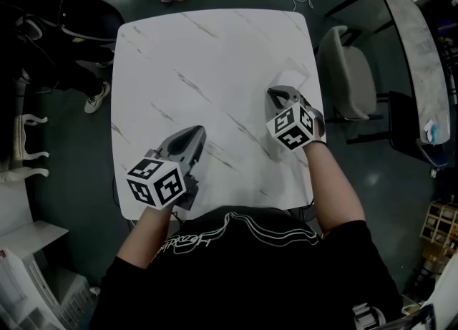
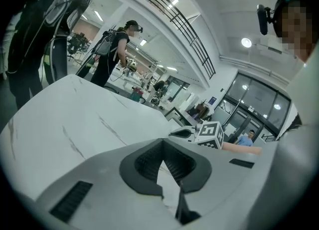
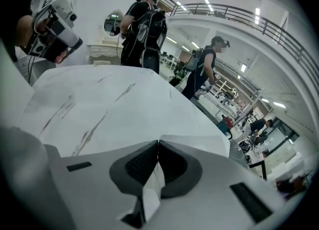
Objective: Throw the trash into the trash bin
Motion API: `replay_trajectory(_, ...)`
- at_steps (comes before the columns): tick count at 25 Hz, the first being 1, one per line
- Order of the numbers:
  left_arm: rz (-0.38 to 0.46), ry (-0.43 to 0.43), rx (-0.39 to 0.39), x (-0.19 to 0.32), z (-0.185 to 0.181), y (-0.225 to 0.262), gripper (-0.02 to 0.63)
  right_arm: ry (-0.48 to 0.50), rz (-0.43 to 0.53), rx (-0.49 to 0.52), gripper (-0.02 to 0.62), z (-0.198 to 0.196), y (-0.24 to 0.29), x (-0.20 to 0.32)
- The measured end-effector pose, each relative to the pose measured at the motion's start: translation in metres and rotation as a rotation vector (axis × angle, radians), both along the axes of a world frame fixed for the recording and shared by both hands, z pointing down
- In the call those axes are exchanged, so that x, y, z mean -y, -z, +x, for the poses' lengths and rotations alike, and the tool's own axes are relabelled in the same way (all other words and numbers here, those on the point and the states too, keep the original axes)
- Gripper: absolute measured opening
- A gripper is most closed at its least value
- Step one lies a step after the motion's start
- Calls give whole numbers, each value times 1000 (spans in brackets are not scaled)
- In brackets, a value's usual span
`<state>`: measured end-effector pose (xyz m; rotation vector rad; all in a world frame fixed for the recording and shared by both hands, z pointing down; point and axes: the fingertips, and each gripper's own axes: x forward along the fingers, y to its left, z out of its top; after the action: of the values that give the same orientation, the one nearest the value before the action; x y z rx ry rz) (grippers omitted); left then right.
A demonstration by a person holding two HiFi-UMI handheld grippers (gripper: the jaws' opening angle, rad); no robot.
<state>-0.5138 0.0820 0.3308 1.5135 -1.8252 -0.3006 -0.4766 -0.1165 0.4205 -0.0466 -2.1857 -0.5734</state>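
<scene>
The white marble table [image 1: 207, 56] fills most of the head view, and its top is nearly bare. A grey chair [image 1: 347, 71] stands just off its edge at 3 o'clock. No trash bin shows in any view, so I cannot say where it stands.

My left gripper [image 2: 163, 141] rests over the table's 7 o'clock corner. Its jaws are pressed together on nothing, and only the tabletop shows through the gap behind the tips.

My right gripper [image 3: 158, 141] sits near the 4 o'clock edge, tilted down at the table. Its jaws are pressed together on the near edge of a thin white sheet [image 3: 194, 141]. That sheet is the trash, as I read it. It lies flat on the table toward 2 o'clock from the tips, and it is so pale that it barely stands out.

I judge the task is at its start. The pinch looks made, and the lift, the carry and the drop into the bin are all left.

The only markings are the black-and-white square patterns on my grippers' cubes and a white scrawl on my black shirt [image 1: 243, 250] that is not legible.
</scene>
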Motion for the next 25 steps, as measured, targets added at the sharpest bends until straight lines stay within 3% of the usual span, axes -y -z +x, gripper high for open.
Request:
replay_trajectory(8, 10, -26, -13, 9, 28, 4, 6, 1, -1, 91, 35, 18, 37, -10)
replay_trajectory(14, 9, -108, 5, 30, 68, 7, 6, -39, 49, 216, 35, 60, 82, -9)
replay_trajectory(18, 25, -217, 3, 55, 113, 8, 6, -110, 76, 269, 35, 108, 105, 5)
replay_trajectory(25, 32, -424, 8, 108, 208, 19, 6, -295, 102, 263, 35, 231, 116, 41)
